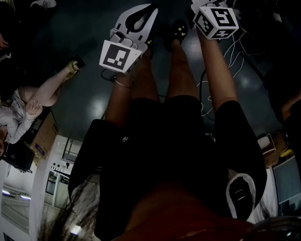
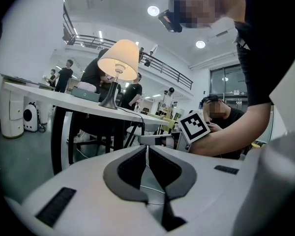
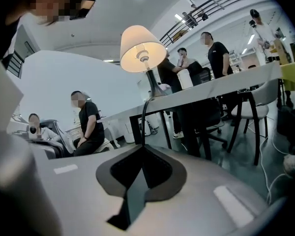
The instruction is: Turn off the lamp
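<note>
The right gripper (image 3: 140,150) is pinching its jaws shut on the black cord (image 3: 143,119), which is hanging off the white table (image 3: 221,85). The left gripper (image 2: 147,150) is holding its jaws together, empty. The table lamp (image 3: 143,48) is glowing on the far tabletop. People (image 3: 88,124) are sitting behind it. The jaws are hiding any cord switch.

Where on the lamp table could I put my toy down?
Seen from below, so not certain: the long white table looks bare along its front edge right of the lit cream-shaded lamp. It is crowded left of the lamp's base, where a flat greenish box sits.
</note>
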Tool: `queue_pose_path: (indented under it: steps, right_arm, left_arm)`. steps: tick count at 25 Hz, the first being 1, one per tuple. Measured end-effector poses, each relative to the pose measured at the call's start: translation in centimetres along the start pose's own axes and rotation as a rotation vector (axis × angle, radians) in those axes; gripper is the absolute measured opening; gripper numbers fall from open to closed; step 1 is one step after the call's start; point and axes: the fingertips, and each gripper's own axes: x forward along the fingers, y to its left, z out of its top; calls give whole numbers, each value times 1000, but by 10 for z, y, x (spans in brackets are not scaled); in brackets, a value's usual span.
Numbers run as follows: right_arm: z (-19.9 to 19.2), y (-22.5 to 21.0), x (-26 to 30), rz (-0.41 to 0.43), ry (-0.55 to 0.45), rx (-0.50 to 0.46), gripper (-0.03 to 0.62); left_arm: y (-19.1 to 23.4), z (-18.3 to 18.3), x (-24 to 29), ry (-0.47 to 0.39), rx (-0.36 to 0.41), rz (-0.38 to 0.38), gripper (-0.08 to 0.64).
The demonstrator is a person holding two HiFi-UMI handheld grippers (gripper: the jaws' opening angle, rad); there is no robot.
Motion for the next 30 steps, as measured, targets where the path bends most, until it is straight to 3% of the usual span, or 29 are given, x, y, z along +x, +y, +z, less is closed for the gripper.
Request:
queue_pose_path:
  steps: [5,16,23,25,30]
  right_arm:
    - [10,13,-12,87,-22,56,6]
    - [40,21,-44,193,-121,211,6]
    - [54,24,-55,233,-164,267,6]
    - [56,25,-58,240,-176,291,8]
    - [61,29,-63,272,-197,344,6]
  left_arm:
    - [-2,0,2,2,-6,-4,9]
    - [-9,-10,23,10,-4,-20,9]
    - [-11,1,46,-12,59,-50,12]
    - [-13,3,51,-6,66,-59,66]
    - [-18,7,63,3,88,-88,68]
